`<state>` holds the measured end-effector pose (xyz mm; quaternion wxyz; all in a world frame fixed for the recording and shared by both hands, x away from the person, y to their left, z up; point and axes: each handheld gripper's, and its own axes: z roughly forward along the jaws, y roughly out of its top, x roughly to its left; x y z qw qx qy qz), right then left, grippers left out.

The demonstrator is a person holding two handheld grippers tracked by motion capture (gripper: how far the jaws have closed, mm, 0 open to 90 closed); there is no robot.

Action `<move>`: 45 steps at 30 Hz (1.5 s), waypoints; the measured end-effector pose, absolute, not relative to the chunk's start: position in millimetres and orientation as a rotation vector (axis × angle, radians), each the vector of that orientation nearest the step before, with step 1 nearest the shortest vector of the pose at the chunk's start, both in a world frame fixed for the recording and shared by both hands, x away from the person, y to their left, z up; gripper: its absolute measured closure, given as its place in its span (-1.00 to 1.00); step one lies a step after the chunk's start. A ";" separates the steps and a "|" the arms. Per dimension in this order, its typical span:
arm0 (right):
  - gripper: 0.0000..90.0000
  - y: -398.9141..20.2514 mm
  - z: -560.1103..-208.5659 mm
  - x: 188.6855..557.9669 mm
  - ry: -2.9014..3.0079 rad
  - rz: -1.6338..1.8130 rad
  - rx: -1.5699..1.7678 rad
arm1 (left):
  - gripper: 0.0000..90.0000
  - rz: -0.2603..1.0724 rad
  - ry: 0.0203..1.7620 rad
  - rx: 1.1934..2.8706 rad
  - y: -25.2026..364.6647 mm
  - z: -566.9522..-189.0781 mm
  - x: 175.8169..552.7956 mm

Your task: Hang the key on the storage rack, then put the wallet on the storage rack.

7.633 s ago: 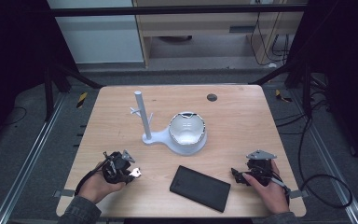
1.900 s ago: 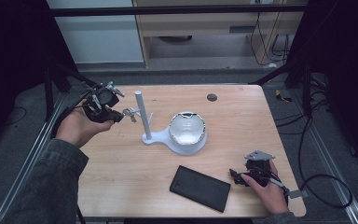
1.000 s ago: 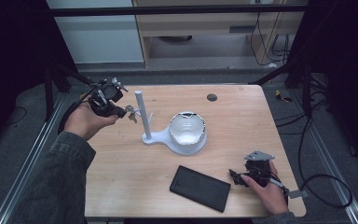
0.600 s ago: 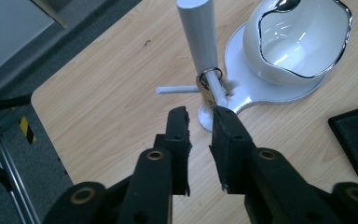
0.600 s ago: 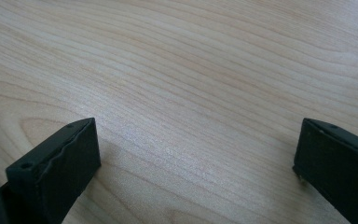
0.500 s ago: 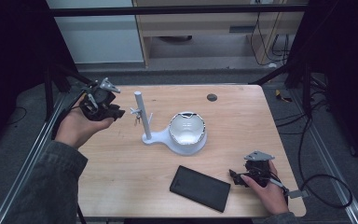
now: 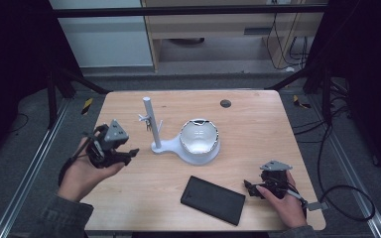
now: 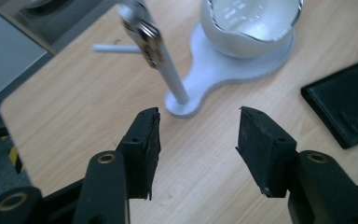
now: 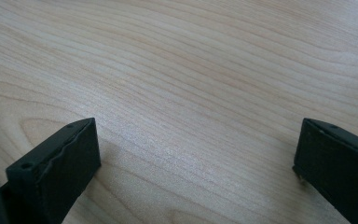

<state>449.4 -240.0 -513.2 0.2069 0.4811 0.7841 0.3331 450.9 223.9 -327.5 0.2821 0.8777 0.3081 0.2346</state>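
Observation:
A white stand (image 7: 164, 146) with an upright pole (image 7: 149, 116) and a bowl-shaped cup (image 7: 200, 140) sits mid-table. A small shiny metal piece (image 8: 145, 35) hangs near the pole's top, by a side peg. My left gripper (image 7: 130, 153) hovers left of the stand and points at it. Its jaws have just been opening and hold nothing; in the left gripper view (image 8: 198, 121) bare wood lies between them. My right gripper (image 7: 249, 187) rests at the front right, open wide over bare wood (image 9: 198, 135).
A flat black case (image 7: 212, 199) lies near the front edge, between the two hands, and shows in the left gripper view (image 8: 349, 105). A small dark round spot (image 7: 225, 103) sits at the back of the table (image 7: 258, 134). Dark floor and frame rails surround it.
My left gripper has pulled back from the pole's peg toward the front left and sunk lower, and its jaws have opened. The right hand has kept still.

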 end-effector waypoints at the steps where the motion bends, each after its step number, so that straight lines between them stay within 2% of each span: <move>1: -0.99 -240.0 -513.2 449.4 2.184 0.928 1.340 | 0.01 0.628 0.825 2.351 223.9 -327.5 450.9; 2: -0.99 -239.9 -513.2 449.1 2.183 0.929 1.342 | -0.05 0.598 0.815 2.364 219.6 -345.0 448.8; 11: -0.99 -239.7 -513.1 448.0 2.178 0.924 1.344 | -0.48 0.487 0.749 2.425 180.3 -417.2 447.2; 14: -0.98 -239.2 -513.0 447.2 2.175 0.925 1.344 | -0.61 0.394 0.697 2.434 165.5 -439.3 451.6; 19: -0.91 -239.5 -512.2 444.6 2.177 0.929 1.338 | -0.61 0.390 0.641 2.479 147.9 -455.1 450.5; 20: -0.84 -239.8 -509.6 442.1 2.164 0.919 1.313 | -0.57 0.390 0.666 2.463 146.3 -456.5 446.9; 25: -0.74 -241.7 -503.2 434.7 2.103 0.932 1.291 | -0.40 0.401 0.685 2.455 149.9 -463.3 438.2; 26: -0.61 -241.2 -499.6 431.8 2.089 0.951 1.273 | -0.34 0.395 0.676 2.468 153.0 -465.1 434.0; 31: -0.47 -238.7 -496.9 429.4 2.091 0.966 1.234 | -0.16 0.367 0.675 2.435 158.5 -464.5 432.4; 32: -0.42 -237.9 -495.9 431.4 2.094 0.975 1.210 | -0.01 0.356 0.652 2.446 159.3 -464.4 432.5; 34: -0.36 -237.0 -495.7 433.0 2.104 0.982 1.194 | 0.11 0.334 0.641 2.445 160.5 -464.4 432.2; 37: -0.35 -235.4 -494.4 432.4 2.104 0.989 1.188 | 0.25 0.327 0.637 2.452 160.8 -465.2 431.4; 38: -0.35 -234.3 -493.1 431.1 2.108 0.992 1.171 | 0.38 0.317 0.632 2.456 160.7 -465.7 430.0; 40: -0.36 -233.7 -492.9 430.4 2.107 1.000 1.171 | 0.50 0.305 0.629 2.457 160.4 -465.7 429.3; 41: -0.35 -233.4 -492.6 429.4 2.110 1.006 1.165 | 0.50 0.291 0.618 2.463 160.7 -464.8 428.7; 42: -0.35 -232.9 -492.2 427.4 2.119 1.003 1.148 | 0.64 0.288 0.614 2.461 160.7 -463.8 427.5; 45: -0.33 -232.9 -491.6 426.0 2.117 1.009 1.145 | 0.76 0.269 0.601 2.467 160.4 -463.5 427.2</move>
